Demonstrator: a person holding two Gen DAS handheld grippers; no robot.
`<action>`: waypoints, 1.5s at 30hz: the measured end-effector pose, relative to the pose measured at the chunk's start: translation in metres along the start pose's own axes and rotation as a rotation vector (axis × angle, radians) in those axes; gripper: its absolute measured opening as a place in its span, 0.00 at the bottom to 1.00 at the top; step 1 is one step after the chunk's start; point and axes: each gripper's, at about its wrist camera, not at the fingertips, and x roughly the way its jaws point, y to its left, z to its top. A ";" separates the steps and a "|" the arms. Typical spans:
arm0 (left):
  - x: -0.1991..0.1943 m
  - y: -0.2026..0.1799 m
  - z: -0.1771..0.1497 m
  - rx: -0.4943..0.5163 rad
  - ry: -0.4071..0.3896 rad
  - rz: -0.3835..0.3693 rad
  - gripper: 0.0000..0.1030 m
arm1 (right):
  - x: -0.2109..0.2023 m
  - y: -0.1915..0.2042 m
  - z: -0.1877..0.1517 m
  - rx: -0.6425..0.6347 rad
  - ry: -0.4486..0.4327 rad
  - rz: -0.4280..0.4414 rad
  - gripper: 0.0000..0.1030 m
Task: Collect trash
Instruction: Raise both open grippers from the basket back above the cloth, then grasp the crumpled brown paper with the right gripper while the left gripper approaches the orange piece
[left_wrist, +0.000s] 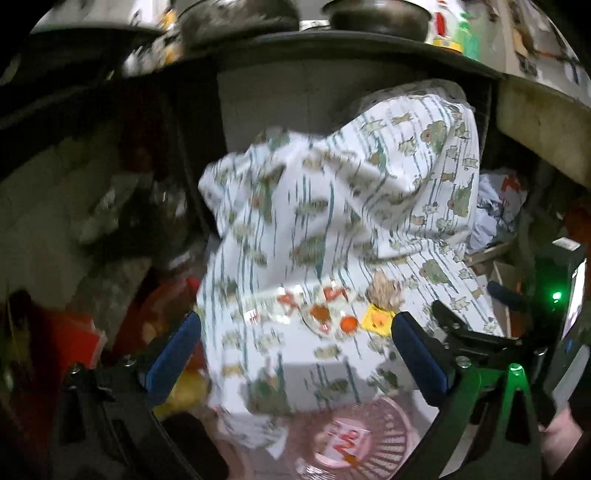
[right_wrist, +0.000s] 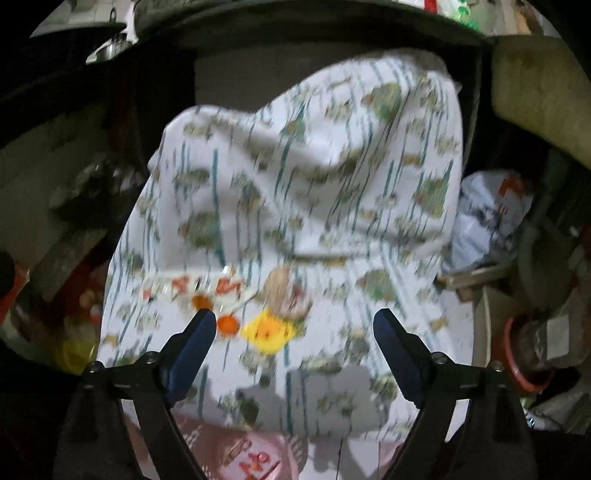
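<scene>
I am looking down along both pairs of tongs at a patterned cloth (left_wrist: 332, 206) draped over something bulky, and the trash is lying on its flatter front part. In the left wrist view the clear wrapper with red print (left_wrist: 310, 302) is sitting between the blue pads and a little beyond them, with the orange round piece (left_wrist: 348, 323) just beside it and the yellow scrap (left_wrist: 377, 320) near the right-side pad. A pale brown crumpled bit (left_wrist: 384, 290) is resting just behind the yellow scrap.

The left gripper (left_wrist: 295, 334) is standing spread wide, pinching nothing and touching none of the litter as far as I am seeing.

In the right wrist view the yellow scrap (right_wrist: 267, 330) is lying between the pads, nearer the left-side one, and the orange round piece (right_wrist: 227, 324) is sitting just beside that pad's tip; whether they touch I cannot tell through the blur. The right gripper (right_wrist: 295, 317) is also gaping wide and holding nothing.

A pink slatted basket (left_wrist: 384, 443) is showing below the cloth's front edge, with a red-printed wrapper inside it.
</scene>
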 end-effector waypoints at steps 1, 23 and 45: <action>0.001 0.001 0.010 0.014 -0.009 -0.003 0.99 | 0.000 -0.004 0.005 0.007 -0.004 -0.008 0.86; 0.101 0.040 0.036 0.014 -0.033 0.064 0.97 | 0.020 -0.022 0.001 0.039 0.018 -0.101 0.73; 0.166 0.089 0.019 -0.234 0.265 0.005 0.95 | 0.157 0.001 0.042 -0.112 0.463 -0.047 0.75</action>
